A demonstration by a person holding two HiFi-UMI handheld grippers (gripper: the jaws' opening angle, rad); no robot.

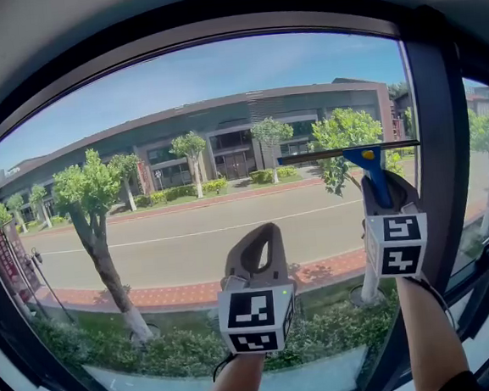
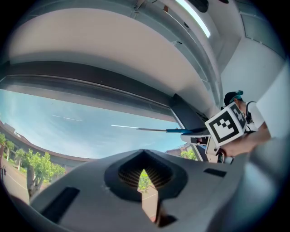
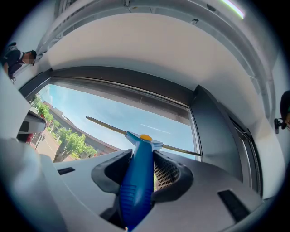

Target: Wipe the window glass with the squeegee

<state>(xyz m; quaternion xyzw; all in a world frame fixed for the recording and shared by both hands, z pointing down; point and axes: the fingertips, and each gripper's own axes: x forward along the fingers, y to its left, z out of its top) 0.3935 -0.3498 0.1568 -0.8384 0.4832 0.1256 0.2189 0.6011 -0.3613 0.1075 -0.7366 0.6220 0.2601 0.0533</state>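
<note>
Left gripper [image 1: 264, 229] is up in front of the glass [image 1: 180, 145], low centre, jaws closed together with nothing in them. Right gripper [image 1: 381, 191] is clamped on the squeegee [image 1: 367, 157] by its blue handle. Blade is horizontal at the pane's upper right, right end by the frame [image 1: 433, 131]; can't tell if it touches the glass.

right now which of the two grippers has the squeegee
The right gripper, the higher one: its fingers are shut on the blue handle of the squeegee. The left gripper, lower down, has its fingers together with nothing between them.
</note>
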